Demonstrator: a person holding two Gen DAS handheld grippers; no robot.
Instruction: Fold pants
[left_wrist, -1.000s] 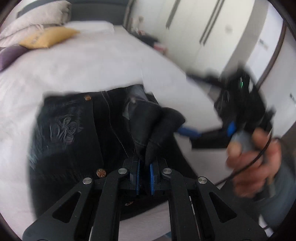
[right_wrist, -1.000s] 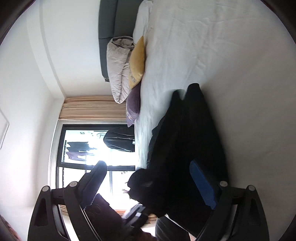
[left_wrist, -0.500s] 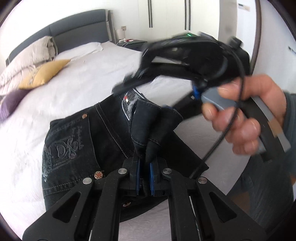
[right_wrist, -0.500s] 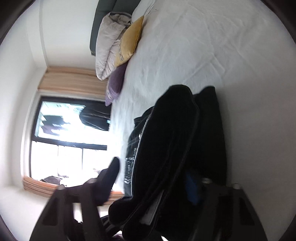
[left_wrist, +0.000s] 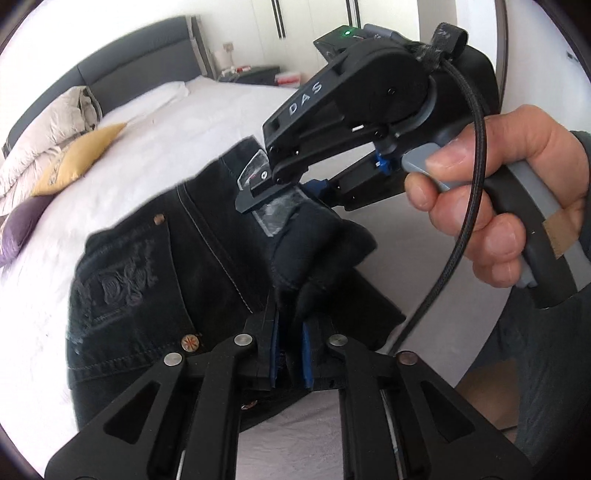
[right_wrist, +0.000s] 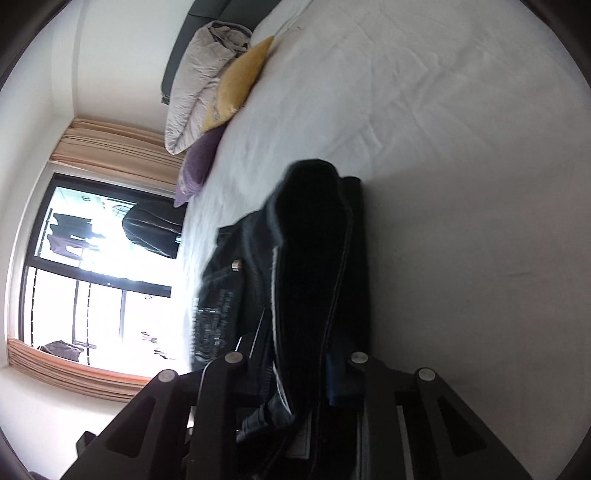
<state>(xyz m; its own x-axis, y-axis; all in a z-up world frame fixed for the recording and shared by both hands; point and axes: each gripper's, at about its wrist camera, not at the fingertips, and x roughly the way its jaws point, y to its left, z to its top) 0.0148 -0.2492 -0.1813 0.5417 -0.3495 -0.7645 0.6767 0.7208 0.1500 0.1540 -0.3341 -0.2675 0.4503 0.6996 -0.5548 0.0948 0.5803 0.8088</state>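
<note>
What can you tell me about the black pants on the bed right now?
The pants are black denim with pale seam stitching, copper rivets and an embroidered back pocket. They lie partly folded on the white bed. The left gripper pinches a bunched fold, and the right gripper clamps another layer near the waistband.

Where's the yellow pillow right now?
Left wrist view, upper left: the yellow pillow lies at the head of the white bed, between the beige duvet and the purple pillow.

Right gripper (left_wrist: 295, 184) moved in from the side onto the raised fold of black denim pants (left_wrist: 317, 236). Its blue-padded fingers (right_wrist: 334, 380), spread a second ago, now pinch the cloth.
</note>
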